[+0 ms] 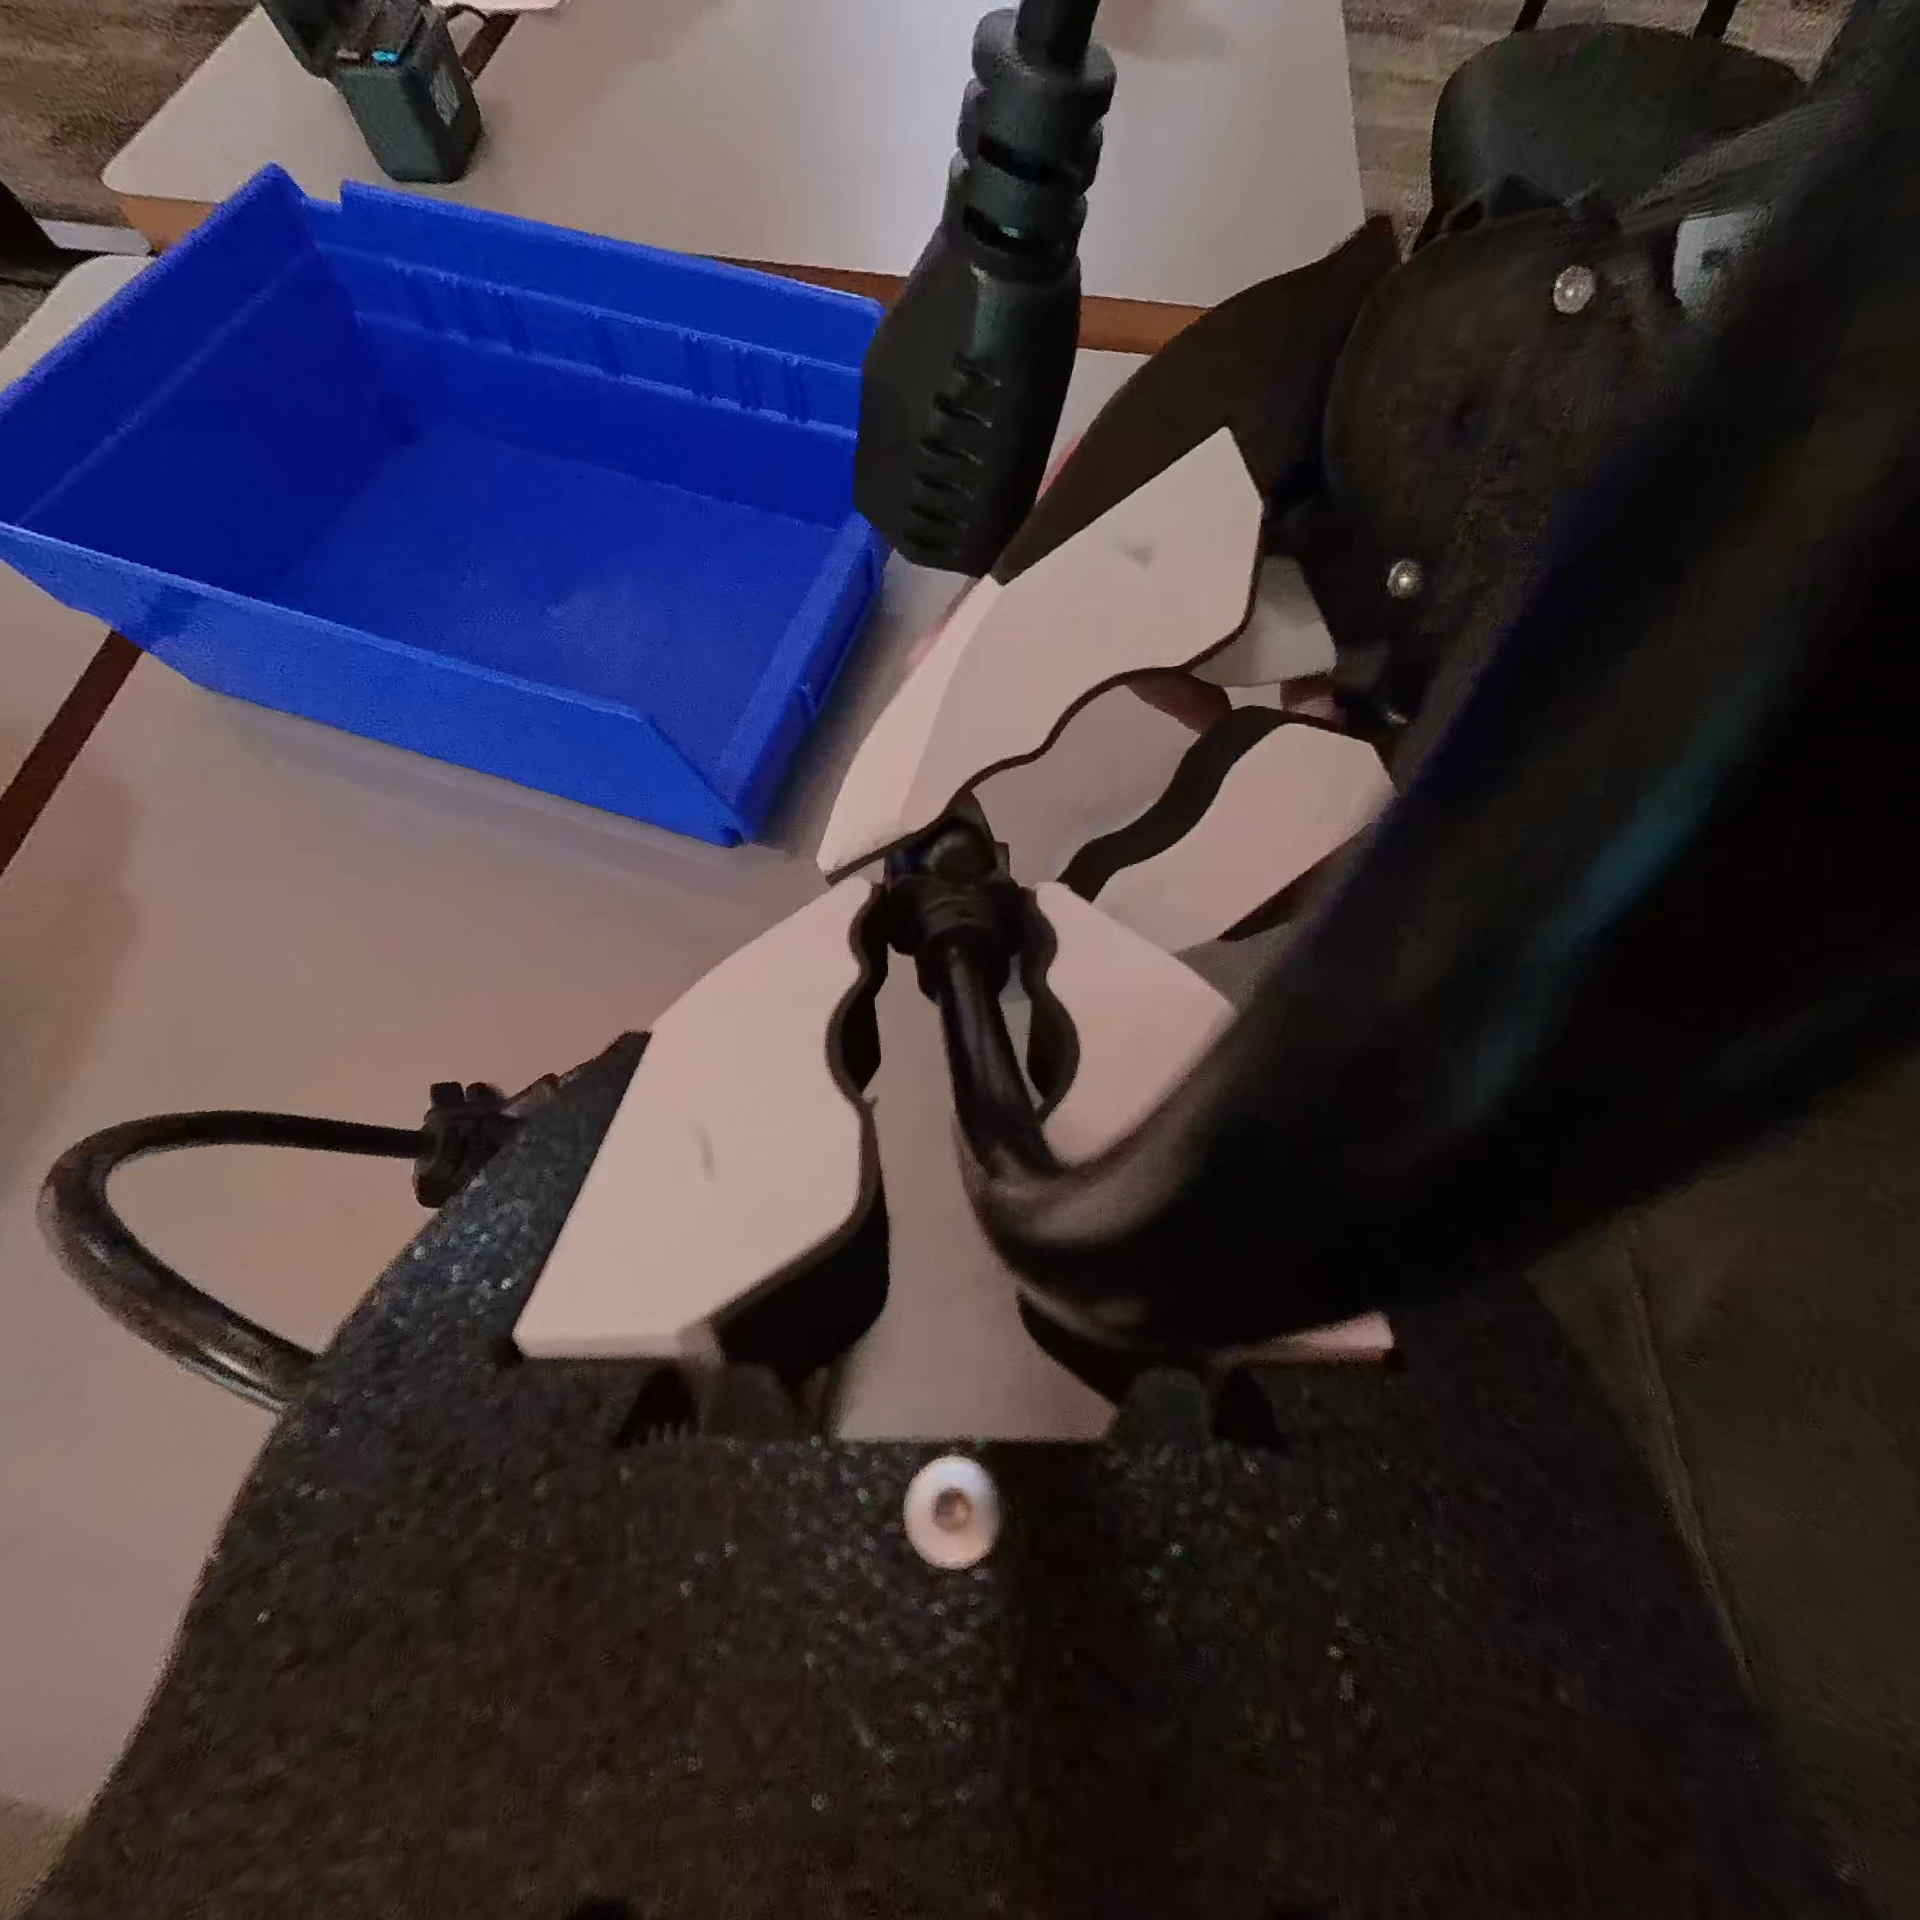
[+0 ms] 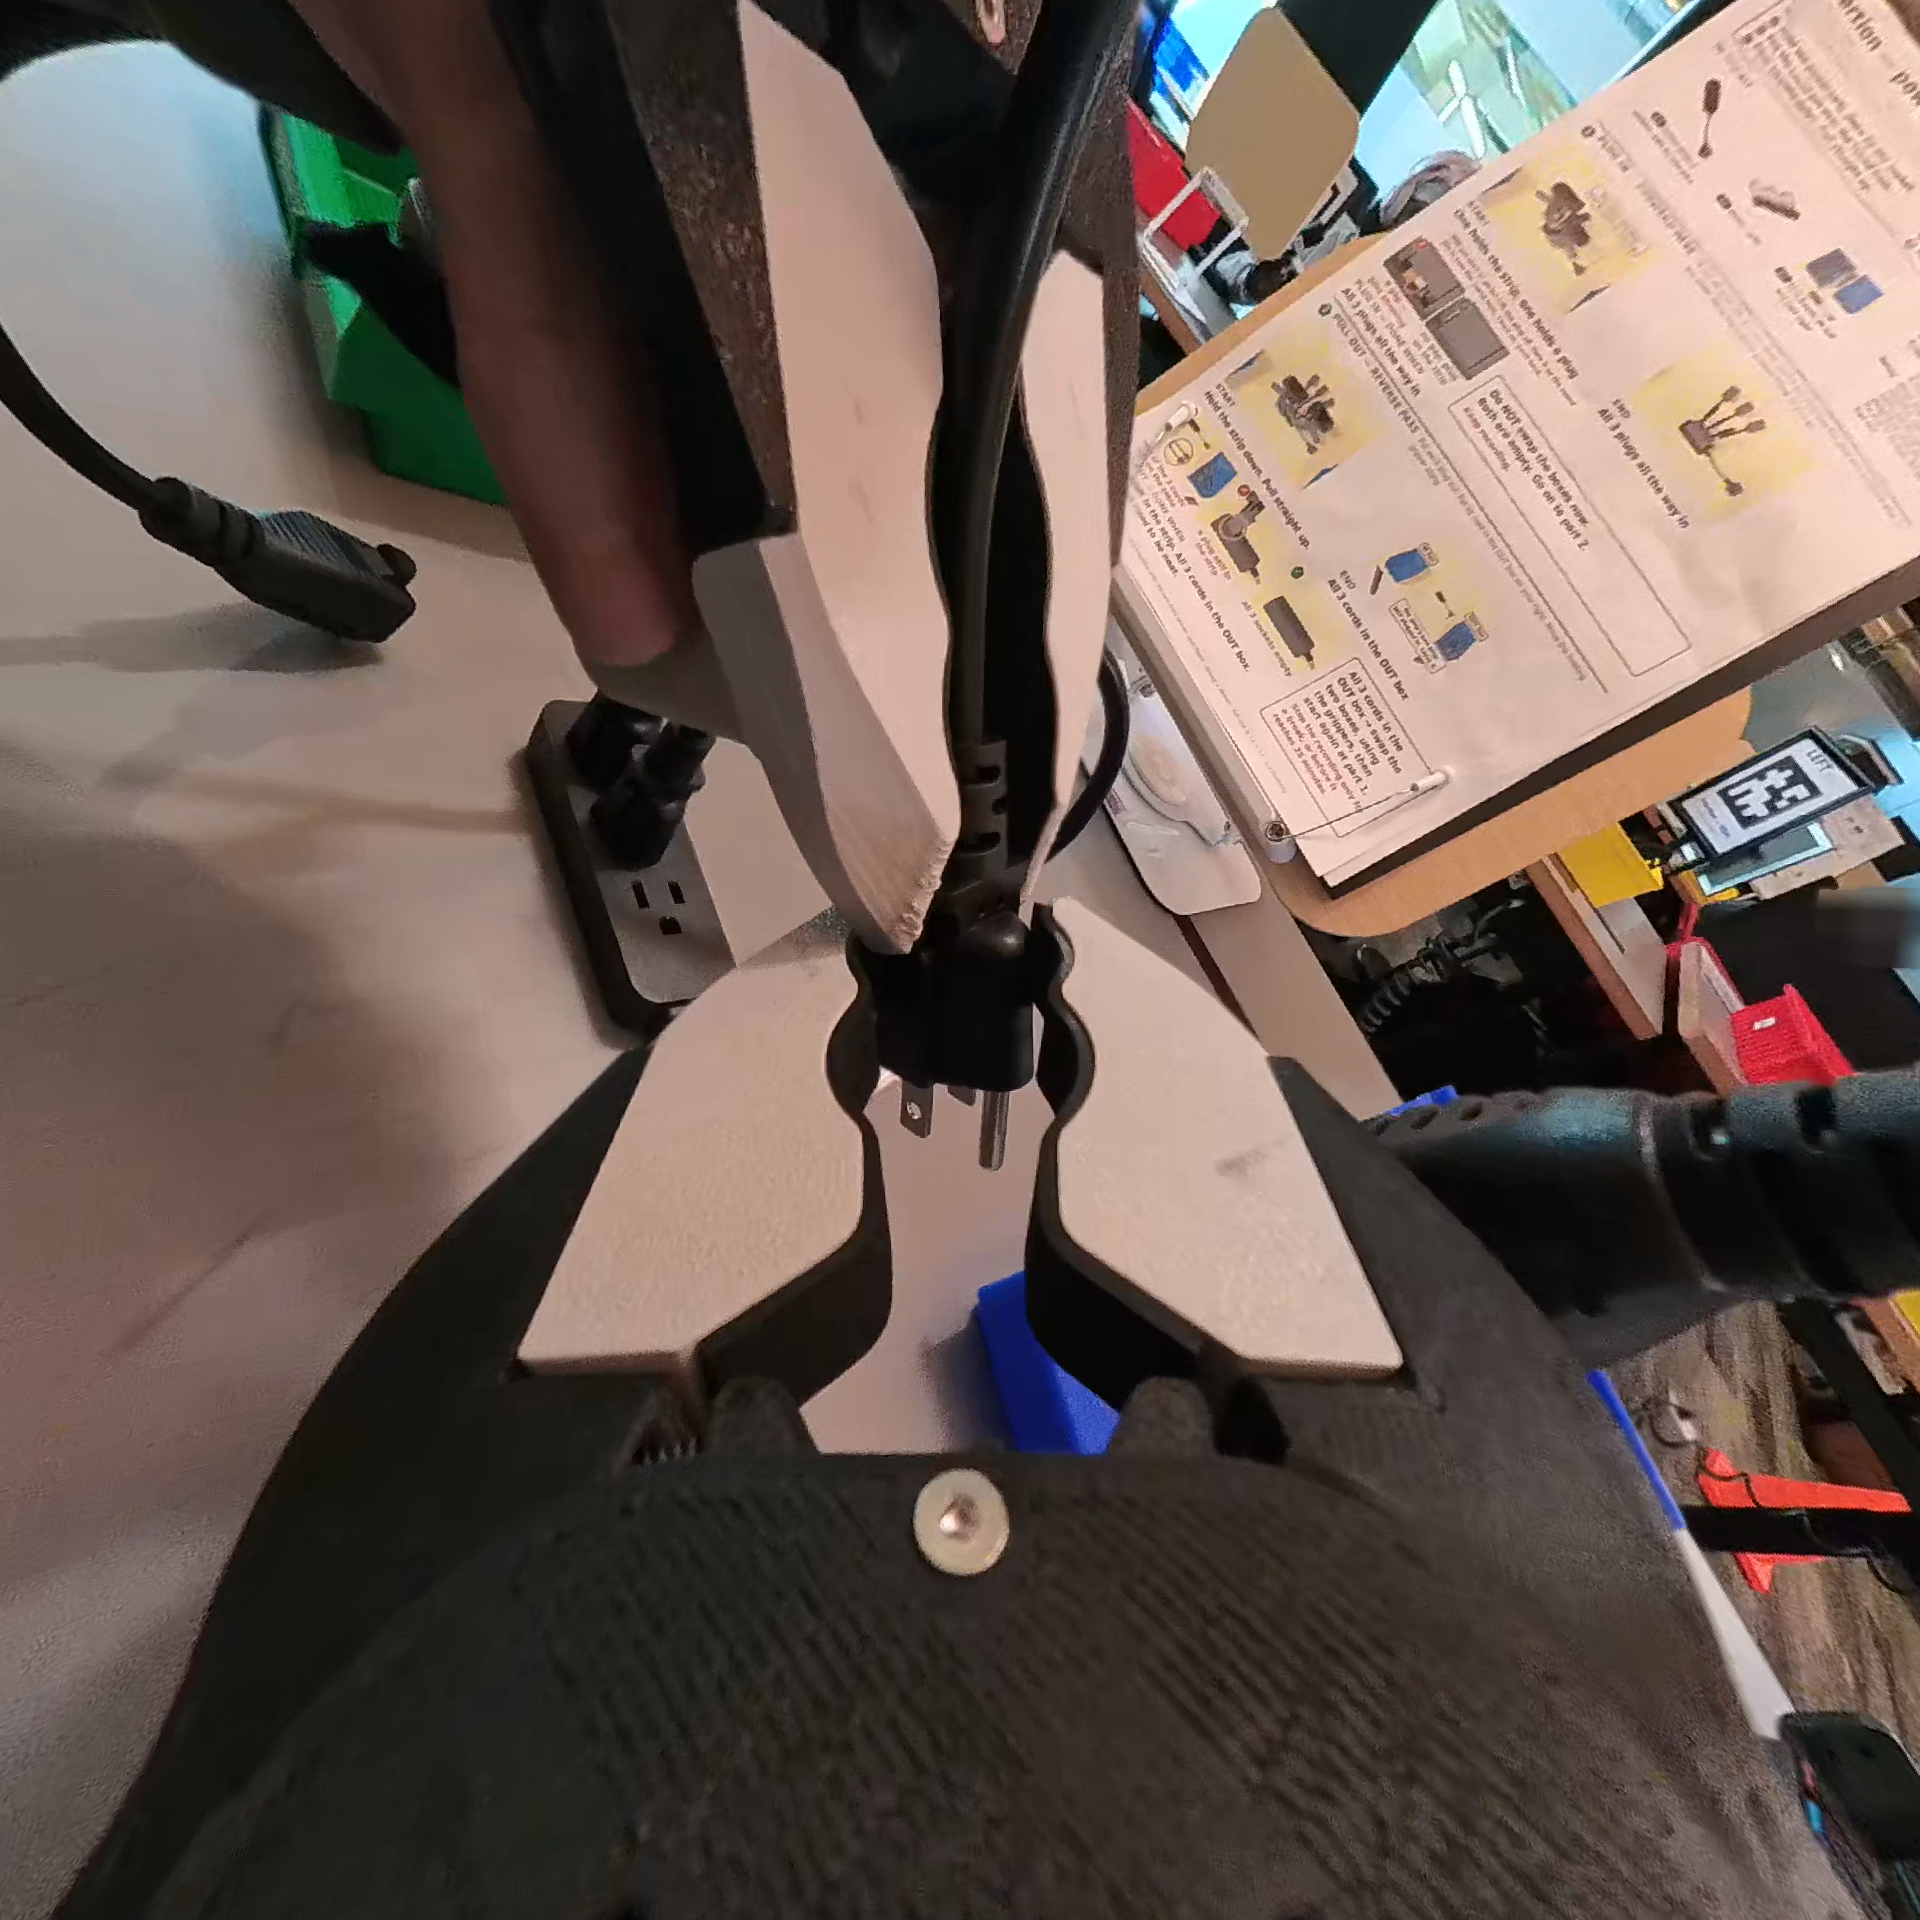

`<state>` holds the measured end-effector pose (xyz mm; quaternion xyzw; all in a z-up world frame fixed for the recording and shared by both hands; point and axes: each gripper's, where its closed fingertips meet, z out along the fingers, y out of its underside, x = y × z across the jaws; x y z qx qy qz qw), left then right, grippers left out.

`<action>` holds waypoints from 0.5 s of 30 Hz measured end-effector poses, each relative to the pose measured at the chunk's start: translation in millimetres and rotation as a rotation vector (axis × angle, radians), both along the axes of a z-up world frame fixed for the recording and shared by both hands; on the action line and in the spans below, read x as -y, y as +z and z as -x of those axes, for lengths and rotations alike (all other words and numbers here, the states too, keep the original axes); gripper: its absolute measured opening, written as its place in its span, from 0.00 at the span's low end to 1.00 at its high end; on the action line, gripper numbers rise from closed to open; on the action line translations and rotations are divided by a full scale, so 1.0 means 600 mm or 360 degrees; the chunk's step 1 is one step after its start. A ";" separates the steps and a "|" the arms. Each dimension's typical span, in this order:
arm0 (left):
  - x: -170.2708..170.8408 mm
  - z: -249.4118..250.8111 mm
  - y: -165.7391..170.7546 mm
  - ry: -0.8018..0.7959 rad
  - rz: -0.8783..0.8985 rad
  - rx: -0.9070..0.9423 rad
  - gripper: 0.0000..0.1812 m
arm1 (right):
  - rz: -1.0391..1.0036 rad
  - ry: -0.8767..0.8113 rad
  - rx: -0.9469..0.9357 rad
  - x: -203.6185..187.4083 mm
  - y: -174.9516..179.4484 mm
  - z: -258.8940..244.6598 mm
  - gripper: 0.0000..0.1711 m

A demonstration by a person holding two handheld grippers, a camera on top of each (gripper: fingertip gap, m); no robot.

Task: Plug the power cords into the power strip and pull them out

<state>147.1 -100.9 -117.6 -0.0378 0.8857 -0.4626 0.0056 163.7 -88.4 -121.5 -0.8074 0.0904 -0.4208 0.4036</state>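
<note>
In the right wrist view my right gripper (image 2: 951,1003) is shut on a black three-prong plug (image 2: 956,1023), its prongs pointing back at the camera. My left gripper (image 2: 971,894) comes down from above and is shut on the same cord's strain relief (image 2: 982,800) just behind the plug. In the left wrist view my left gripper (image 1: 951,899) pinches that cord (image 1: 987,1060), tip to tip with the right gripper's fingers (image 1: 1039,644). The black power strip (image 2: 644,935) lies on the table with two plugs (image 2: 634,769) in it and one free outlet.
An empty blue bin (image 1: 416,520) stands on the table (image 1: 312,987) ahead of my left gripper. The cord's black connector end (image 1: 966,395) hangs above it. Another cord end (image 2: 301,571) lies near a green bin (image 2: 384,343). A board with an instruction sheet (image 2: 1507,468) stands at the right. Both grippers' tips are close together, under 4 cm apart.
</note>
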 end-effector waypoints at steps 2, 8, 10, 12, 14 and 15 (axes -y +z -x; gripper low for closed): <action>-0.002 0.000 -0.001 0.0000 -0.0003 -0.0042 0.14 | -0.0019 0.0010 0.0001 -0.003 0.000 -0.001 0.16; -0.009 -0.006 0.028 0.0020 0.0135 -0.0102 0.13 | -0.0392 0.0142 0.0023 -0.014 0.026 0.002 0.19; -0.016 -0.010 0.045 0.0011 0.0232 -0.0175 0.13 | -0.0535 0.0225 -0.0033 -0.012 0.027 0.005 0.22; -0.022 -0.010 0.051 -0.0006 0.0270 -0.0252 0.13 | -0.0626 0.0273 -0.0067 -0.011 0.026 0.005 0.25; -0.024 -0.012 0.044 -0.0003 0.0251 -0.0272 0.13 | -0.0604 0.0291 -0.0061 -0.018 0.017 0.004 0.24; -0.024 -0.011 0.042 0.0001 0.0251 -0.0282 0.13 | -0.0562 0.0280 -0.0050 -0.022 0.010 0.001 0.23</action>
